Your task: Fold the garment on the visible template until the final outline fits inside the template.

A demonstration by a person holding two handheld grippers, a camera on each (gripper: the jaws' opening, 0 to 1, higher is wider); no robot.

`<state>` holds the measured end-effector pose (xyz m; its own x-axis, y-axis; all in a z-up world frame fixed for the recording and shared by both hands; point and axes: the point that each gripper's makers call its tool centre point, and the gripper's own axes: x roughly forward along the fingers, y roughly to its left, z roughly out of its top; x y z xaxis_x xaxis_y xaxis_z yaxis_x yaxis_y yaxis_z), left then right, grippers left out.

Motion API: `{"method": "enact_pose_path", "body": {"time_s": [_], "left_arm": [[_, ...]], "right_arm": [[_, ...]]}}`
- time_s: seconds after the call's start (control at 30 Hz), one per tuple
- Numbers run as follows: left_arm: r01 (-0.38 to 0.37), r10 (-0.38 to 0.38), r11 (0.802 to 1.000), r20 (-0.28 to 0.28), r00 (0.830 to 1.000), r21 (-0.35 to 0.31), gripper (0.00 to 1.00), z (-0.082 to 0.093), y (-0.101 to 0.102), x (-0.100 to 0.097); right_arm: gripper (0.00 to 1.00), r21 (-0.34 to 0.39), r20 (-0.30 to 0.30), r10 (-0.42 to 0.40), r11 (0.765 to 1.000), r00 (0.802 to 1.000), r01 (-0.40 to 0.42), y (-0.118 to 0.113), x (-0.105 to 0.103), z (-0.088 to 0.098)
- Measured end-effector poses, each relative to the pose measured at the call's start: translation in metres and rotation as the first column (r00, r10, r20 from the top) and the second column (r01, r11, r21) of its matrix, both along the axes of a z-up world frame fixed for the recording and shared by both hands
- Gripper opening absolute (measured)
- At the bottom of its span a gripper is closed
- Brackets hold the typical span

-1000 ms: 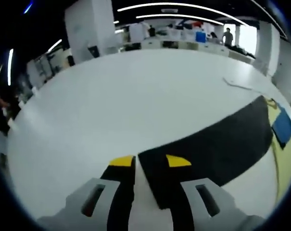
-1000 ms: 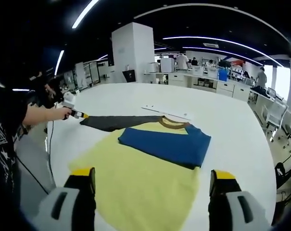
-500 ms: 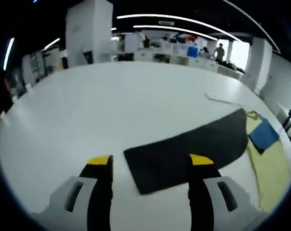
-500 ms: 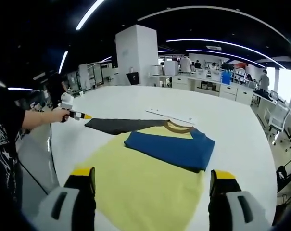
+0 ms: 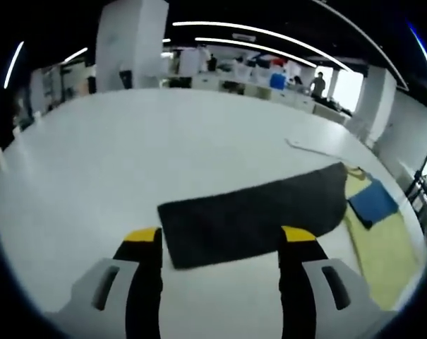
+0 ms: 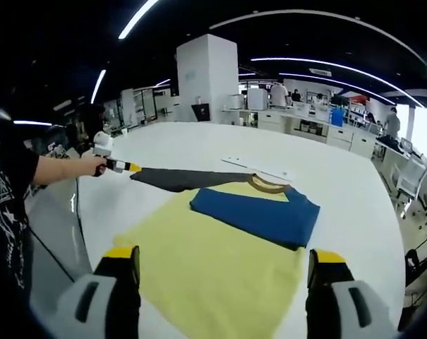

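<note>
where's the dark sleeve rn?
Dark sleeve lies flat on the white table, stretched out from the yellow shirt body; its free end sits just ahead of the open left gripper, untouched.

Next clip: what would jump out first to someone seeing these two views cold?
The yellow shirt spread on the white table, with its blue sleeve folded across the chest below the brown collar. Next, the dark sleeve stretched flat to the side, its cuff just ahead of the open left gripper. The right gripper hangs open over the shirt's hem.
</note>
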<state>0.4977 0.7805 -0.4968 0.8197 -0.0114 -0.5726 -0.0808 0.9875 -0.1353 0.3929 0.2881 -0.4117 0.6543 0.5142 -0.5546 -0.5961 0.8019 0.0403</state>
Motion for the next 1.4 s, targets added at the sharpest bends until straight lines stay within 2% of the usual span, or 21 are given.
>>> {"method": "enact_pose_path", "body": {"time_s": [0.1, 0.2, 0.27, 0.3, 0.43, 0.6, 0.63, 0.77, 0.83, 0.97, 1.1, 1.3, 1.4], "left_arm": [[-0.024, 0.024, 1.000, -0.010, 1.000, -0.009, 0.55, -0.004, 0.012, 0.004], [-0.050, 0.051, 0.998, -0.049, 0.998, 0.024, 0.53, -0.011, 0.017, -0.006], [-0.069, 0.069, 0.998, -0.061, 0.996, 0.014, 0.49, -0.019, 0.026, -0.005], [-0.078, 0.078, 0.997, -0.062, 0.995, 0.010, 0.47, -0.017, 0.029, -0.007], [-0.081, 0.082, 0.997, -0.092, 0.992, 0.017, 0.38, -0.031, 0.027, -0.014], [-0.093, 0.092, 0.996, -0.085, 0.992, 0.003, 0.30, -0.031, 0.022, -0.021], [-0.090, 0.090, 0.996, -0.078, 0.993, 0.007, 0.28, -0.030, 0.021, -0.019], [-0.049, 0.057, 0.996, -0.117, 0.991, 0.073, 0.24, -0.033, 0.020, -0.022], [-0.068, 0.076, 0.995, -0.124, 0.989, 0.069, 0.17, -0.033, 0.016, -0.024], [-0.079, 0.089, 0.994, -0.137, 0.987, 0.079, 0.15, -0.034, 0.018, -0.024], [-0.089, 0.102, 0.991, -0.146, 0.984, 0.096, 0.06, -0.037, 0.027, -0.019], [-0.058, 0.074, 0.993, -0.154, 0.985, 0.107, 0.03, -0.037, 0.024, -0.018], [-0.022, 0.044, 0.990, -0.154, 0.987, 0.142, 0.02, -0.038, 0.024, -0.015]], "right_arm": [[0.99, -0.003, -0.003, 0.002, 1.000, 1.000, -0.002, -0.001, 0.000, -0.001], [0.99, 0.006, -0.002, -0.004, 1.000, 1.000, 0.004, -0.001, 0.000, 0.000], [0.99, 0.010, 0.001, -0.006, 1.000, 1.000, 0.006, 0.000, 0.000, 0.001], [0.99, 0.011, 0.001, -0.008, 1.000, 1.000, 0.008, 0.000, 0.000, 0.000], [0.99, 0.007, -0.003, -0.008, 1.000, 1.000, 0.008, 0.000, -0.001, -0.002], [0.99, 0.013, -0.011, -0.009, 1.000, 1.000, 0.009, 0.001, -0.003, -0.003], [1.00, 0.012, -0.013, -0.009, 1.000, 1.000, 0.009, 0.000, -0.003, -0.004], [1.00, 0.012, -0.023, -0.006, 1.000, 1.000, 0.007, -0.002, -0.005, -0.006], [1.00, 0.014, -0.027, -0.007, 1.000, 1.000, 0.007, -0.002, -0.005, -0.007], [1.00, 0.016, -0.031, -0.010, 1.000, 0.999, 0.010, -0.002, -0.007, -0.008], [1.00, 0.018, -0.045, 0.001, 1.000, 0.999, 0.000, -0.002, -0.009, -0.010], [1.00, 0.049, -0.050, 0.015, 0.999, 0.999, -0.013, 0.001, -0.011, -0.008], [1.00, 0.040, -0.051, 0.027, 0.999, 0.998, -0.025, 0.003, -0.013, -0.010]]}}
